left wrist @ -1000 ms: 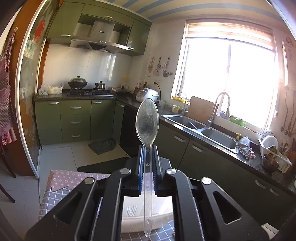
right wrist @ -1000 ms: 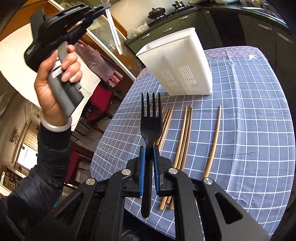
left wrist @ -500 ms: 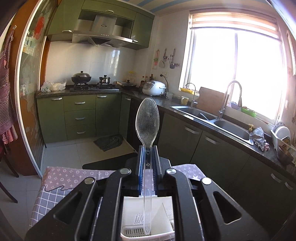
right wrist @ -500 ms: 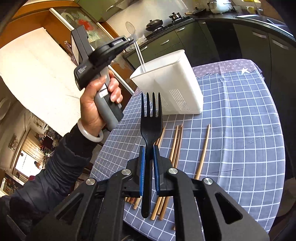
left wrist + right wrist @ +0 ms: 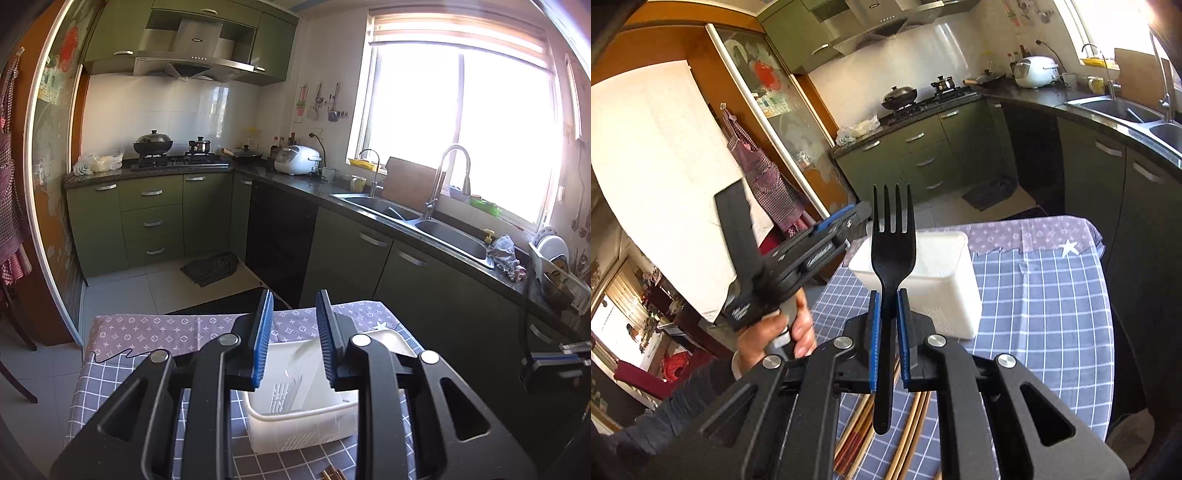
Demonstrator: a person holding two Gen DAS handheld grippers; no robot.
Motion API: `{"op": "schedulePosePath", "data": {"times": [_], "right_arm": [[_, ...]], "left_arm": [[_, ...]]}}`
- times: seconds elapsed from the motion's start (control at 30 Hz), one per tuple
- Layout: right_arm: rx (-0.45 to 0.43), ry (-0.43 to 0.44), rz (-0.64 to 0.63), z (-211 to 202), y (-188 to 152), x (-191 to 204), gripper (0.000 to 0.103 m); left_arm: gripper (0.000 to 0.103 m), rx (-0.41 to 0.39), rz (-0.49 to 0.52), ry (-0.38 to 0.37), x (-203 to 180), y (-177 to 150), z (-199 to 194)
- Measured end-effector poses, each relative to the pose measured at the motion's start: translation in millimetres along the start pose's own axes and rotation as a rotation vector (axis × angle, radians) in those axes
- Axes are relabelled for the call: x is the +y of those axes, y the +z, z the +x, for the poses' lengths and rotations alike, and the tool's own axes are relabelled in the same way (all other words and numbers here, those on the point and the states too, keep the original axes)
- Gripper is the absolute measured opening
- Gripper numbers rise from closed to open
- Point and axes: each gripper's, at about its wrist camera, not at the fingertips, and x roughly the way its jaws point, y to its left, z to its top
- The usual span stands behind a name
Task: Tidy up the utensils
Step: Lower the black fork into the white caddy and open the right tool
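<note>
My left gripper (image 5: pixel 294 300) hangs just above the white utensil holder (image 5: pixel 295 428). Its jaws are opening and nothing is between the blue pads (image 5: pixel 263 343). The clear spoon is no longer in them, and I cannot make it out with certainty inside the holder. My right gripper (image 5: pixel 888 295) is shut on the handle of a black plastic fork (image 5: pixel 893 236), tines up, in front of the holder (image 5: pixel 945 295). In the right wrist view the left gripper (image 5: pixel 857 218) is beside the holder's left rim, held by a hand (image 5: pixel 798 332).
Several wooden chopsticks (image 5: pixel 912 424) lie on the blue checked tablecloth (image 5: pixel 1034 314) near the front edge. Green kitchen cabinets (image 5: pixel 151 218), a sink counter (image 5: pixel 424 221) and a window lie beyond the table. A dark chair (image 5: pixel 14 332) stands at the left.
The left gripper sank toward the holder, let go of the clear spoon and parted its jaws. The right gripper rose with the fork and swung to face the holder.
</note>
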Motion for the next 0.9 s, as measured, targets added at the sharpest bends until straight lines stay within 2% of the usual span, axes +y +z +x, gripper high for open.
{"op": "schedulePosePath", "data": {"times": [0.2,0.27,0.33,0.4,0.5,0.63,0.9], "right_arm": [[-0.137,-0.069,-0.039,20.4,55.5,10.4,0.01],[-0.178,-0.113,-0.055,33.0,68.5,10.3,0.01],[-0.19,-0.169,-0.069,49.1,75.3,8.4,0.01],[-0.188,-0.21,-0.08,67.5,77.1,3.6,0.01],[-0.179,-0.269,-0.101,90.1,69.6,-4.8,0.01],[-0.149,-0.277,-0.117,110.1,50.7,-15.9,0.01],[-0.129,-0.292,-0.177,110.7,10.7,-10.9,0.012]], "left_arm": [[0.024,-0.014,-0.013,0.002,11.7,-7.5,-55.0],[0.028,-0.01,-0.011,0.015,15.0,-15.1,-73.5],[0.037,-0.004,-0.008,0.031,18.4,-25.8,-91.1],[0.038,0.004,0.002,0.046,21.5,-37.0,-105.6],[0.041,0.029,0.009,0.068,26.6,-53.3,-119.6],[0.041,0.072,-0.006,0.078,35.6,-67.4,-125.9],[0.043,0.12,-0.005,0.075,32.8,-79.6,-122.5]]}}
